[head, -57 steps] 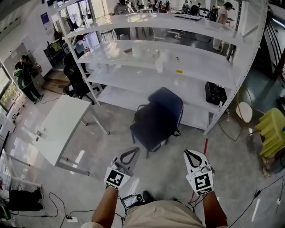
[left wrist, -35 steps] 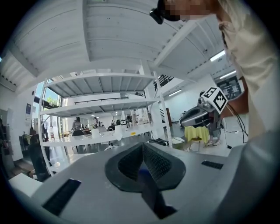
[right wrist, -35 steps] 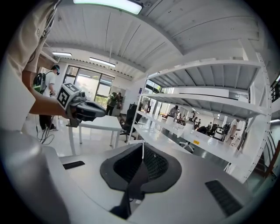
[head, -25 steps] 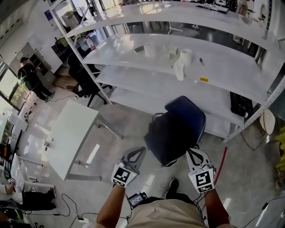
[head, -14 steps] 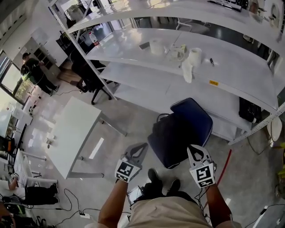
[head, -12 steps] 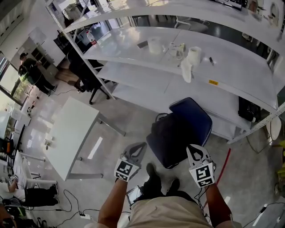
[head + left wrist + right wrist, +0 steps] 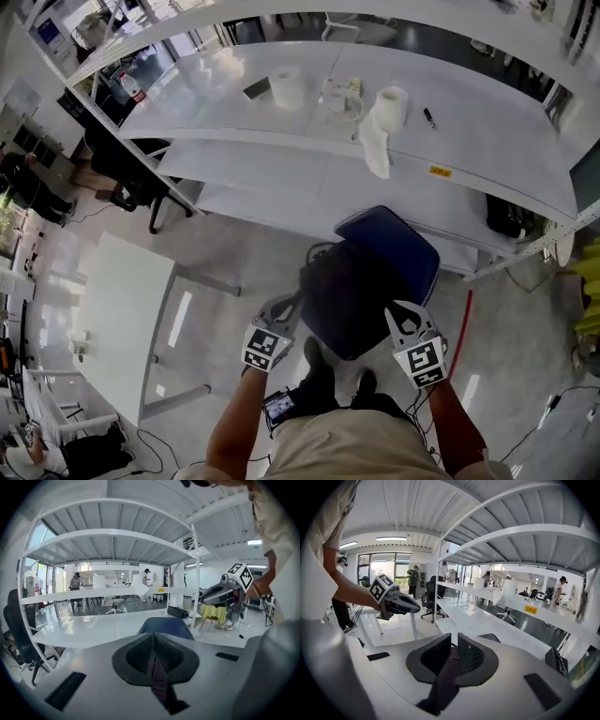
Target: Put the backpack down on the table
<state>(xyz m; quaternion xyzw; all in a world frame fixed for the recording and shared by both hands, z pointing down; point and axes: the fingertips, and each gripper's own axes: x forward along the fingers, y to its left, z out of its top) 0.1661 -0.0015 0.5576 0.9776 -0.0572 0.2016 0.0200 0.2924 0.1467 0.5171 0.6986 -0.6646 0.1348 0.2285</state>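
A black backpack [image 7: 349,292] lies on the seat of a blue chair [image 7: 398,246] in front of the shelf rack. In the head view my left gripper [image 7: 286,302] hangs just left of the backpack, and my right gripper [image 7: 401,311] sits at its lower right edge. Neither one touches it. The left gripper's [image 7: 153,637] pads meet with nothing between them, and the chair's blue back [image 7: 166,626] shows just past them. The right gripper's [image 7: 453,644] pads stand a narrow gap apart and hold nothing. The white table [image 7: 122,319] stands to the left on the floor.
A white shelf rack [image 7: 309,178] fills the far side, with paper rolls [image 7: 389,101] and small items on one shelf. A black office chair [image 7: 131,178] stands at the rack's left end. A red stick [image 7: 457,333] lies on the floor to the right. People stand far off.
I have walked closer to the chair, so the backpack now lies between the two grippers. The right gripper's pads, closed earlier, have parted slightly.
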